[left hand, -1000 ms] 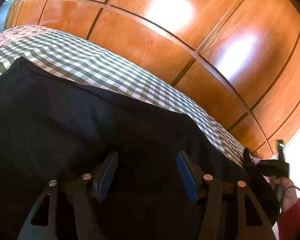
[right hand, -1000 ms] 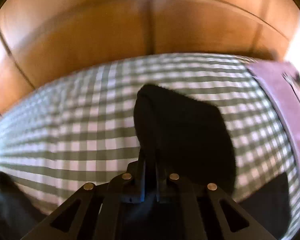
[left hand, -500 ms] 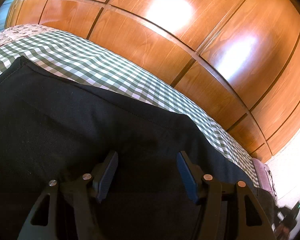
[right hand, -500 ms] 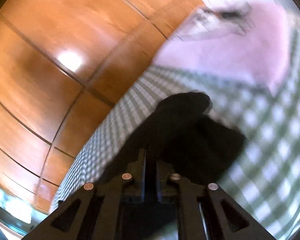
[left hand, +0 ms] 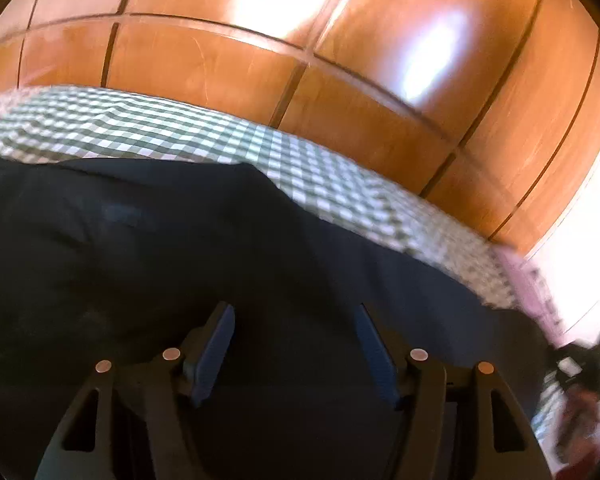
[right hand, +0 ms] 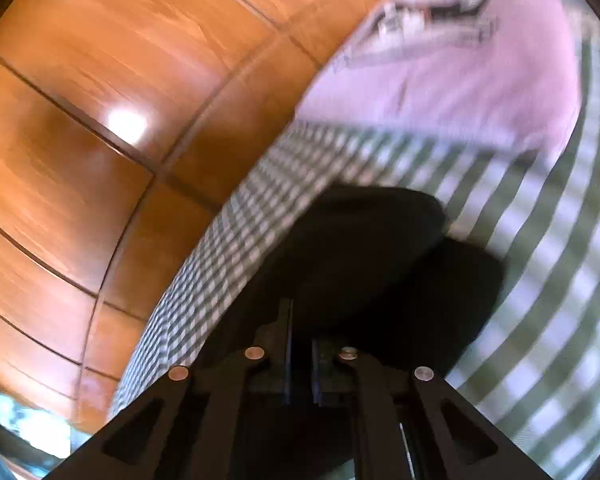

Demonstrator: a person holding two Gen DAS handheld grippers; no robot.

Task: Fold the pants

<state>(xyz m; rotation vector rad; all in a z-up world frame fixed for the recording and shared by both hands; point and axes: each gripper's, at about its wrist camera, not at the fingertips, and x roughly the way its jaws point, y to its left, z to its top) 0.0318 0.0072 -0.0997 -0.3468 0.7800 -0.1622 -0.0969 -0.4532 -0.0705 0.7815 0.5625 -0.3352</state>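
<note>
The black pants lie spread on a green-and-white checked bedsheet. My left gripper is open, its blue pads just above the dark cloth and holding nothing. My right gripper is shut on a bunched end of the pants and holds it up over the sheet. The right gripper also shows small and blurred at the far right of the left wrist view.
A glossy wooden panelled wall runs along the far side of the bed, also in the right wrist view. A pink pillow or cover lies at the bed's end. A bright window shows low left.
My right gripper swung with the held pants end toward the pink cover and tilted. The left wrist view shifted and blurred; the left gripper stays open over the pants.
</note>
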